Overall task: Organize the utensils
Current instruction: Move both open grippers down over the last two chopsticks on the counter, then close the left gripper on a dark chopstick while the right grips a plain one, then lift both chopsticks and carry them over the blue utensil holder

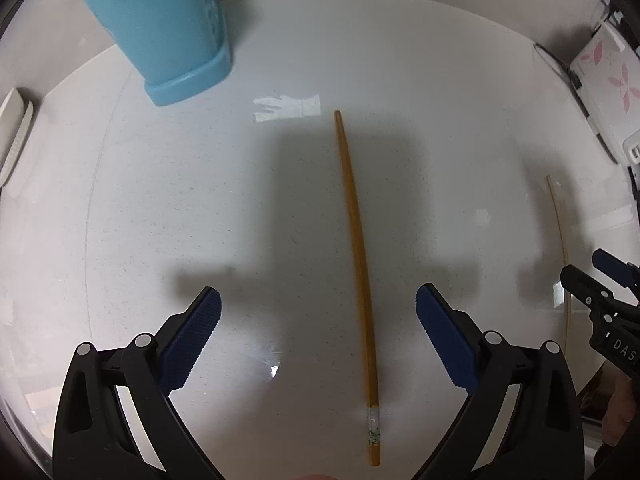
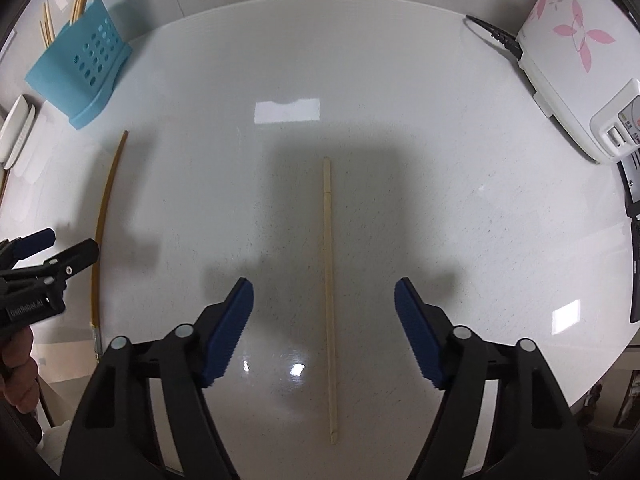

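two chopsticks lie loose on the white desk (image 2: 400, 60), each lined up under its own gripper. the amber chopstick (image 1: 358, 248) runs down the middle of the left wrist view, from centre frame to the lower edge, passing between the left gripper (image 1: 318, 308) whose fingers (image 1: 192, 340) stand spread wide with nothing in them. the pale chopstick (image 2: 329, 280) sits the same way in the right wrist view, lengthways between the spread fingers (image 2: 228, 332) of the right gripper (image 2: 324, 300), which touch neither the stick nor the desk. both tools point steeply down, apparently so each can pinch its stick across the narrow width. the blue holder (image 2: 80, 64), upper left of the right view, already stands with several sticks upright in it and looks the likely destination. a white flowered appliance (image 2: 576, 52) occupies the upper right, well apart from the work.
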